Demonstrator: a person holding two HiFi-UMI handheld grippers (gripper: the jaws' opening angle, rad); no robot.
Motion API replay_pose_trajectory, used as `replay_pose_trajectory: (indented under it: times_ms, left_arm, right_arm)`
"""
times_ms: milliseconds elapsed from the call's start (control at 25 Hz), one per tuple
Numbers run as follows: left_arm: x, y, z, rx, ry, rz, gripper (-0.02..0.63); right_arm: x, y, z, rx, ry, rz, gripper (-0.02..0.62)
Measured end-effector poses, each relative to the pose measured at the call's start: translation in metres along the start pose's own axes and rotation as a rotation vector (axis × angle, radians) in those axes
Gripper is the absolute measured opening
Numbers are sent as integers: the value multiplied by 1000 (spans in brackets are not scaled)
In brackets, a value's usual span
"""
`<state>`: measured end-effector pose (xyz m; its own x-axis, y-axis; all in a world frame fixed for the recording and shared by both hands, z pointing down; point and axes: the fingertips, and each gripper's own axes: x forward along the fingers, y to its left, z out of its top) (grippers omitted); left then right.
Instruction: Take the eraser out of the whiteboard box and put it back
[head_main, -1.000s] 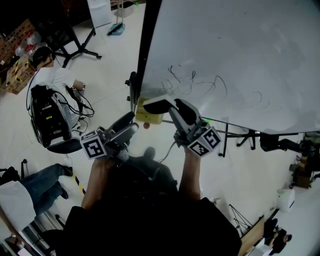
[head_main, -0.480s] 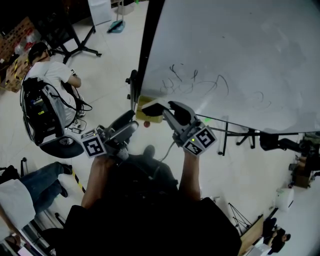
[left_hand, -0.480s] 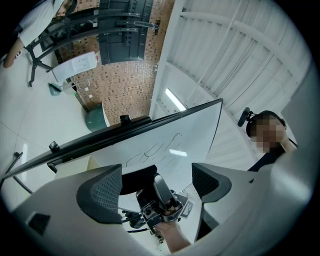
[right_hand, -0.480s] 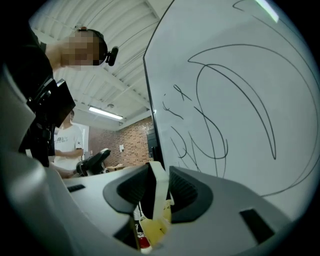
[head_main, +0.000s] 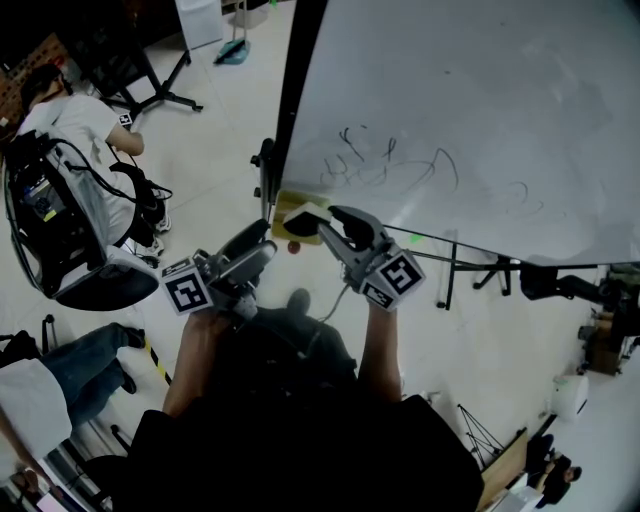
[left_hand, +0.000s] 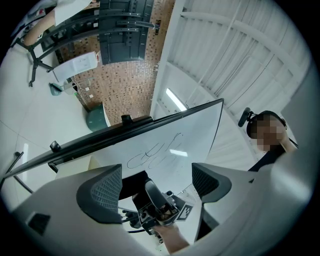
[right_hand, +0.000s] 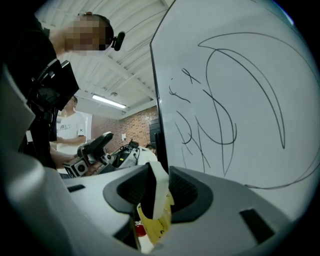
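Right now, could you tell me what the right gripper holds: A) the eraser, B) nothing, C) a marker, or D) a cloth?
A: the right gripper is shut on the eraser, close to the yellow box.

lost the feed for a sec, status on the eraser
Right gripper shut on eraser, by yellow box. Left gripper open, empty. Nothing seen blocking the box.
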<state>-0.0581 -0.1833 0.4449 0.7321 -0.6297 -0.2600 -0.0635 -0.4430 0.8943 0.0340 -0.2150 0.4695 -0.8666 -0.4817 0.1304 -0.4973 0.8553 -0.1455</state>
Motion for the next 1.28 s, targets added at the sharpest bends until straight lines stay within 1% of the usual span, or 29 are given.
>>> replay_pose_trajectory:
  times_ms: [120, 320, 480, 600, 720, 840, 960, 1120, 1200, 1280]
  left_arm:
    - [-1, 2, -2, -27, -3, -3, 428]
    - [1, 0, -2, -17, 2, 0, 428]
    - [0, 2, -4, -47, -2, -2, 428]
    - [0, 1, -3, -30, 2, -1, 428]
    - [0, 2, -4, -40, 3, 1, 428]
    - [1, -1, 0, 3, 8, 6, 428]
    - [-1, 2, -4, -34, 1, 0, 428]
    - [0, 0, 1, 14, 6, 11, 428]
    - [-1, 0, 1, 15, 6, 12, 428]
    - [-2, 2, -1, -7, 2, 10, 428]
  right_arm:
    - [3, 1, -6, -15, 22, 3, 153]
    - [6, 0, -14, -46, 48, 7, 153]
    - [8, -1, -22, -44, 62, 10, 153]
    - [9, -3, -30, -30, 78, 9, 153]
    - [13, -3, -34, -59, 99, 8, 153]
    - [18, 0, -39, -80, 133, 2, 153]
    - [21, 2, -45, -96, 151, 4, 153]
    - [24, 2, -51, -108, 164, 4, 153]
    - [26, 3, -54, -117, 179, 3, 153]
    - [27, 3, -59, -133, 194, 2, 153]
